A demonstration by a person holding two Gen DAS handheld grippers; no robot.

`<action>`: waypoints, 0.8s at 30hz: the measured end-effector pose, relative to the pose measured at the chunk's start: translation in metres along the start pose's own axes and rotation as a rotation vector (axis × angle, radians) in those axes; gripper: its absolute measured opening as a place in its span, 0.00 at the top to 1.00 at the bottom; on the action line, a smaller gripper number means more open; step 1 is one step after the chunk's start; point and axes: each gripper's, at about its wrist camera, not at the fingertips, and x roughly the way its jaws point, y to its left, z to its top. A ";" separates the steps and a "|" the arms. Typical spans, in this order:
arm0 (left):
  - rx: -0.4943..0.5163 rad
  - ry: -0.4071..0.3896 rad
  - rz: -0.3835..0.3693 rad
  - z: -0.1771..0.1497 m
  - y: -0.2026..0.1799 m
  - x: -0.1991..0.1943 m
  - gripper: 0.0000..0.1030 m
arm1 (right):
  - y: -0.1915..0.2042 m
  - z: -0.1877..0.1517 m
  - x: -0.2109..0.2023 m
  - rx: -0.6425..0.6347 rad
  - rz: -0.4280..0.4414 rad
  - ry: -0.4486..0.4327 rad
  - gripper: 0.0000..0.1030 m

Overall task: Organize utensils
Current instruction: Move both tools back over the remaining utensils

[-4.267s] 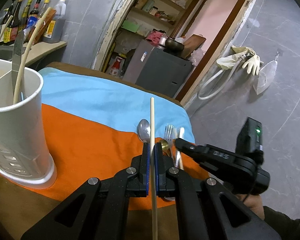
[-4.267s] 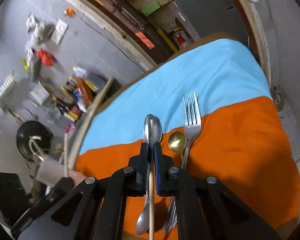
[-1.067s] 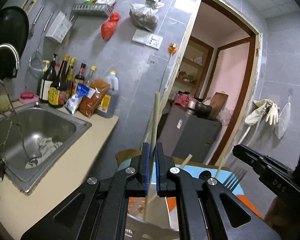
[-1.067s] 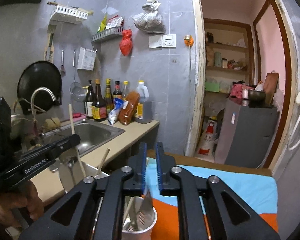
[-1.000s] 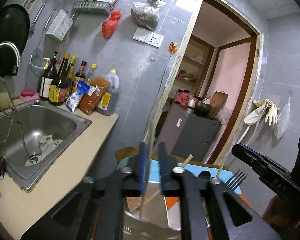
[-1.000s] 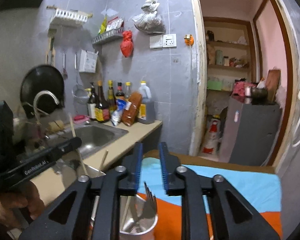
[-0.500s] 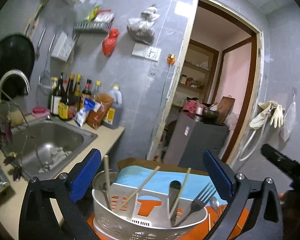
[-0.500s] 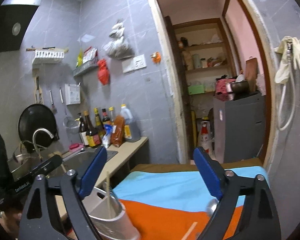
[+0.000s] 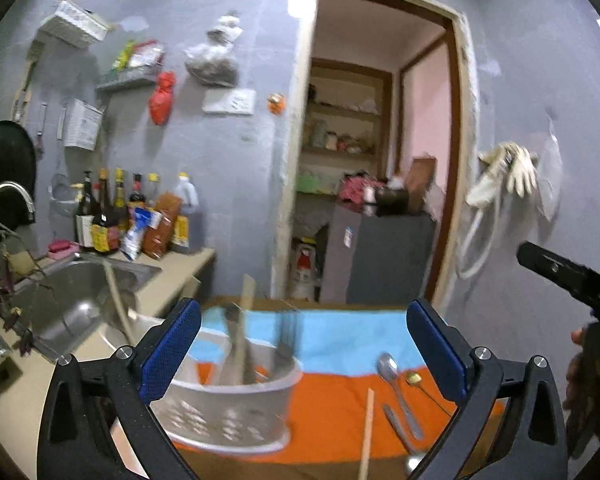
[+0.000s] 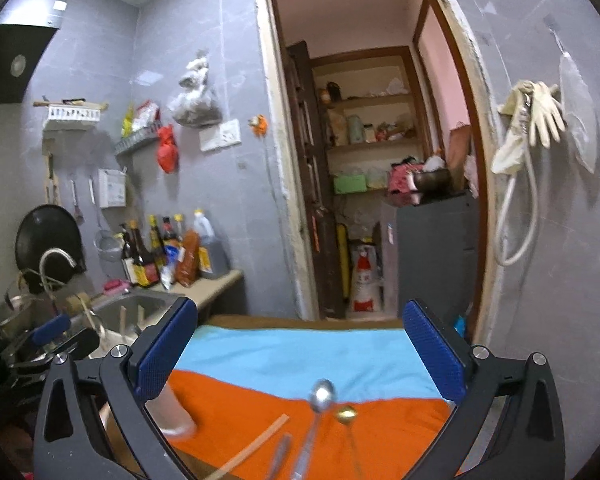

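My left gripper (image 9: 304, 350) stands wide open with nothing between its fingers. Just ahead and low sits the white utensil holder (image 9: 236, 400), holding chopsticks, a spoon and a fork, blurred. To its right on the orange cloth lie a silver spoon (image 9: 388, 364), a small gold spoon (image 9: 413, 378) and a chopstick (image 9: 367, 428). My right gripper (image 10: 300, 352) has its jaws opening wide, empty, above the silver spoon (image 10: 322, 394), gold spoon (image 10: 346, 412) and chopstick (image 10: 256, 448). The holder's base (image 10: 172, 412) shows behind its left finger.
The table wears a blue and orange cloth (image 10: 300, 352). A steel sink (image 9: 80, 304) and sauce bottles (image 9: 132, 216) stand on the counter at left. A doorway (image 10: 380, 160) with a grey cabinet lies beyond. A hand holds the other gripper (image 9: 568, 276) at right.
The left gripper let its chopstick go into the holder. Both grippers went from shut to wide open and drew away from the holder toward the utensils on the cloth.
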 end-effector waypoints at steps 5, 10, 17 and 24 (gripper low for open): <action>0.034 0.124 -0.053 -0.026 -0.037 0.016 0.02 | -0.034 -0.019 0.005 0.020 -0.042 0.083 0.00; 0.094 0.269 -0.013 -0.053 -0.068 0.042 0.02 | -0.062 -0.043 0.022 0.047 -0.054 0.197 0.00; 0.098 0.397 -0.004 -0.083 -0.080 0.073 0.07 | -0.086 -0.083 0.060 0.075 -0.017 0.371 0.01; 0.100 0.564 0.001 -0.105 -0.075 0.112 0.51 | -0.091 -0.112 0.090 0.063 0.043 0.507 0.14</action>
